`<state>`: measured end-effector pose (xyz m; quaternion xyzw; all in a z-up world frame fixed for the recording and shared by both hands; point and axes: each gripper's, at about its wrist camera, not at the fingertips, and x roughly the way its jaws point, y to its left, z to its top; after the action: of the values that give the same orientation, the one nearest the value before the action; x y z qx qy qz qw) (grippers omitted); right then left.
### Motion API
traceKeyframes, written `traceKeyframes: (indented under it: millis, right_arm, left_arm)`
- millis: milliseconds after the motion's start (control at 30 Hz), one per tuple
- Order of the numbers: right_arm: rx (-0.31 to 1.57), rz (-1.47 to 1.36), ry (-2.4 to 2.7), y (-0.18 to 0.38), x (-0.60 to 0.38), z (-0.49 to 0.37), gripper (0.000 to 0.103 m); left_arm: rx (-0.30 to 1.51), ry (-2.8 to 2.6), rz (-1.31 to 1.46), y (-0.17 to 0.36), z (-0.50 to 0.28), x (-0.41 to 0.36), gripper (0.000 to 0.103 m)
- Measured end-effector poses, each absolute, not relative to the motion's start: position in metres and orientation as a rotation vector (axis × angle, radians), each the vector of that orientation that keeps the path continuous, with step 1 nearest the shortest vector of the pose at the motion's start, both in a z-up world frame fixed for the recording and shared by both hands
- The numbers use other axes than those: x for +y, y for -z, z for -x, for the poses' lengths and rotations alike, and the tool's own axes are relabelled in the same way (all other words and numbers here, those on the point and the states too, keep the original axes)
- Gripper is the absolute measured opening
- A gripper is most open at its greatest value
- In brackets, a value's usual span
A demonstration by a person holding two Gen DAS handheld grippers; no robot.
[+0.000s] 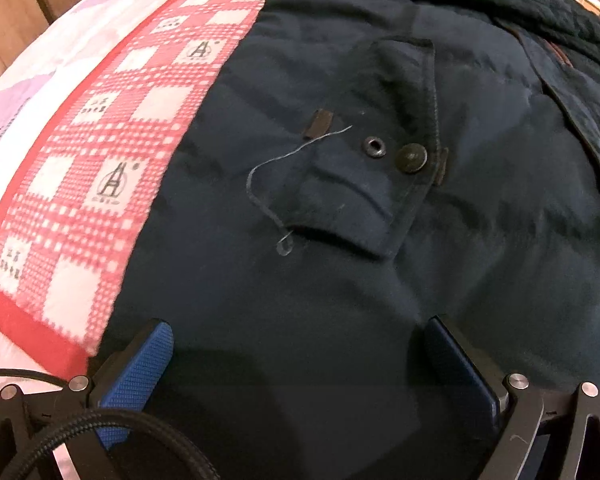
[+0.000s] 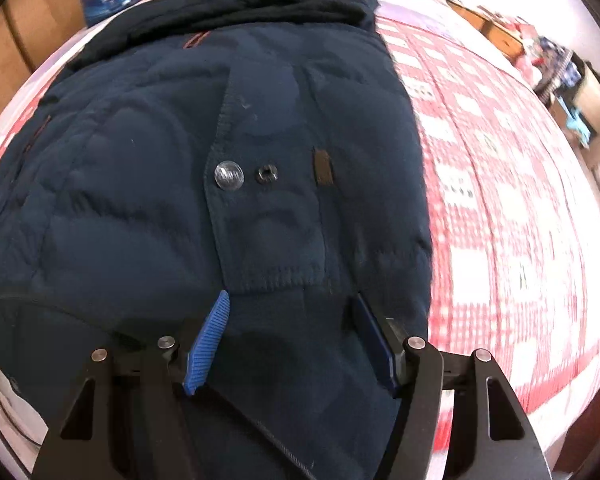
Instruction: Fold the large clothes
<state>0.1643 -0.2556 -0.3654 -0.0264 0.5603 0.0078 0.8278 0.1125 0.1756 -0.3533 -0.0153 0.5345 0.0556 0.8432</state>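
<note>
A dark navy quilted padded jacket (image 1: 380, 280) lies spread flat on a bed covered by a red-and-white checked woven blanket (image 1: 112, 152); everything below is placed against that jacket. The left tool (image 1: 298, 364) hangs low over the jacket's near part, its blue ribbed fingers (image 1: 140, 376) set wide apart with only dark cloth showing between them and nothing clamped. Beyond the tool, a navy pocket flap (image 1: 384, 152) sits on the jacket's front, with a round dark metal snap button (image 1: 411, 157) near its edge and a ring-shaped metal snap socket (image 1: 375, 147) just beside that; a loose pale thread (image 1: 268, 184) curls across the cloth near the flap. The checked blanket shows to the left of the jacket in the left wrist view. In the right wrist view the right tool (image 2: 292, 340) is likewise spread, gripping nothing, over the jacket's (image 2: 120, 208) near hem, close to the edge where the blanket (image 2: 500, 220) begins; a shiny round snap button (image 2: 229, 175) lies farther up. A folded black knitted garment (image 2: 260, 0) rests at the jacket's far end.
</note>
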Motion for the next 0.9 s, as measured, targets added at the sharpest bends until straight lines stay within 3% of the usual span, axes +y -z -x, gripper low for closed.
traceKeyframes:
  millis: [900]
  right_arm:
    - [1.152, -0.014, 0.143, 0.344, -0.288, -0.003, 0.068]
  left_arm:
    - [1.144, -0.101, -0.018, 0.339, -0.016, 0.238, 0.103]
